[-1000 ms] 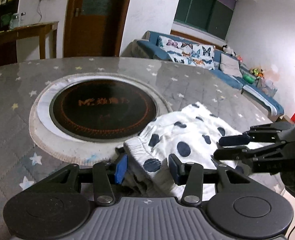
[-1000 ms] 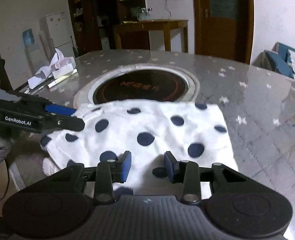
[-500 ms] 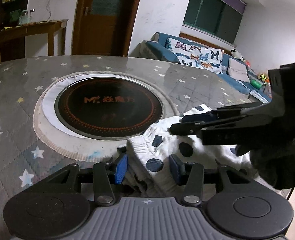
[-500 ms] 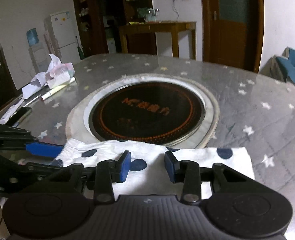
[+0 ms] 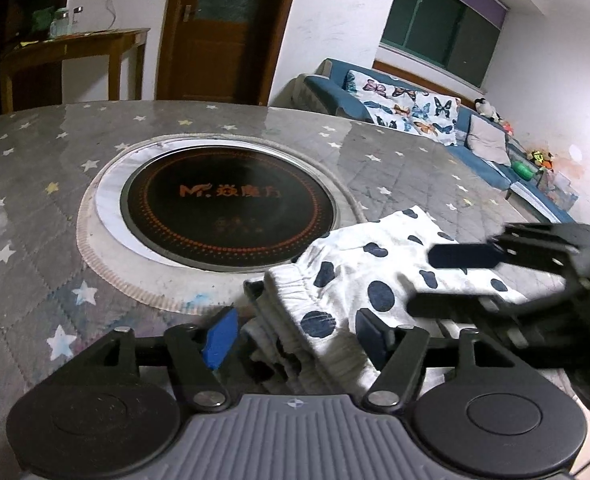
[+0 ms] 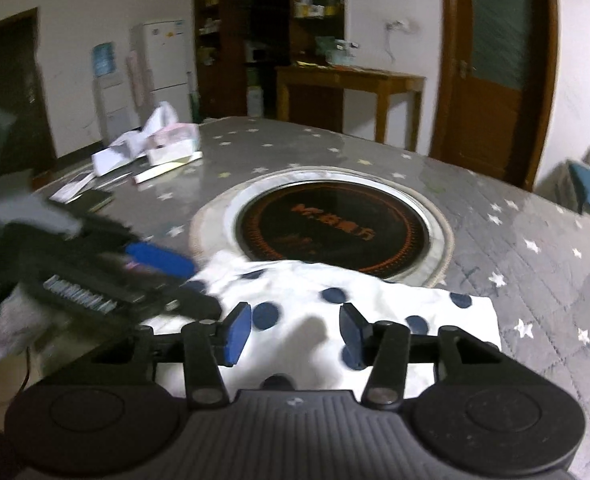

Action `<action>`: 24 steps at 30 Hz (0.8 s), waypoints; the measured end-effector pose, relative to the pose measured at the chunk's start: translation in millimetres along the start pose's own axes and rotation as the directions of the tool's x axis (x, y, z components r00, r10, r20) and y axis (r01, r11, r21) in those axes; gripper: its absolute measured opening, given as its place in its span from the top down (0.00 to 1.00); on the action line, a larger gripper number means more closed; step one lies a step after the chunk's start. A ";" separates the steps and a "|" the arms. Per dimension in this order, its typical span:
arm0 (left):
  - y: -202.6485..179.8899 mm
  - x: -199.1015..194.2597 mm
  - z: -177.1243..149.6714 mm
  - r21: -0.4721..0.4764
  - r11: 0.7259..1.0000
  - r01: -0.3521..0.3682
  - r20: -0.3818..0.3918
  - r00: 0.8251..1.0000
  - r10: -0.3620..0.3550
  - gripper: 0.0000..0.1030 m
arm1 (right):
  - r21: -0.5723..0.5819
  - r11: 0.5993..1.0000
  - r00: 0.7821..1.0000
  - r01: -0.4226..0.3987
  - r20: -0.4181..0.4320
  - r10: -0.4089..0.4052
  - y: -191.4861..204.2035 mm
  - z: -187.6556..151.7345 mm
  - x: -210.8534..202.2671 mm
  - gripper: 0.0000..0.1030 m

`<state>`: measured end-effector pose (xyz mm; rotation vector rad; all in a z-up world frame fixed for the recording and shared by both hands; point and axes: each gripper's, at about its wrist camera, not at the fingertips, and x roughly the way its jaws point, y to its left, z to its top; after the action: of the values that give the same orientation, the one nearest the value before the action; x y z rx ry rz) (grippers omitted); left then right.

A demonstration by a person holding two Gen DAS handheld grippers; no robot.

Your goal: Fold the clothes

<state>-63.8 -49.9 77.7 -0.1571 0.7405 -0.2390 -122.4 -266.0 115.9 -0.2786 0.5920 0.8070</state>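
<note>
A white garment with dark blue dots (image 5: 359,268) lies folded on the grey star-patterned table, beside the round black cooktop. Its elastic waistband (image 5: 291,296) faces my left gripper (image 5: 295,338), which is open with the waistband edge between its fingers. My right gripper (image 6: 295,328) is open and hovers just above the garment (image 6: 307,312). It shows in the left wrist view (image 5: 455,280) at the right, over the cloth. The left gripper shows blurred in the right wrist view (image 6: 167,276) at the garment's left edge.
The round black cooktop (image 5: 227,208) with a white rim is set into the table (image 5: 35,200) just beyond the garment. Papers and boxes (image 6: 151,148) lie at the table's far left. A sofa (image 5: 415,120) stands beyond the table.
My right gripper has swung back from over the cooktop side to the garment's right part. My left gripper has opened a little wider and stays at the waistband.
</note>
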 end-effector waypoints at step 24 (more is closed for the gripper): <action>23.3 -13.9 2.7 -0.259 0.966 0.013 -0.058 0.998 -0.029 0.15 | -0.616 0.787 0.997 0.024 -0.048 -0.068 113.4 -43.2 8.9 0.45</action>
<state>-68.1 -23.7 83.4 -0.4074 0.8301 -0.1669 -218.8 -204.4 74.5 -0.9261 0.3630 0.9317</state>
